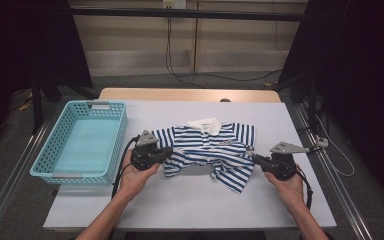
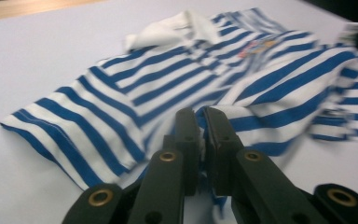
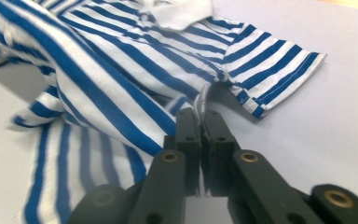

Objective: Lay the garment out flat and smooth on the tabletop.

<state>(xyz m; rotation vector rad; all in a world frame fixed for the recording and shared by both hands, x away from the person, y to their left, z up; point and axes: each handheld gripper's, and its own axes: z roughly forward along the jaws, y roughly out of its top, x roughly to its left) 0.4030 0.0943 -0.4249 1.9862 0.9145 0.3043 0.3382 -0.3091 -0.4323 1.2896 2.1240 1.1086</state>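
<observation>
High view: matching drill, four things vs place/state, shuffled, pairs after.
1 striped shirt
2 basket
3 left hand-held gripper
4 right hand-held gripper

a at the table's left edge, nothing in it
b shut on the shirt's right side
c rumpled at mid-table, white collar at the far side
d shut on the shirt's left side

Pairs: 1-c, 2-a, 3-d, 4-b
</observation>
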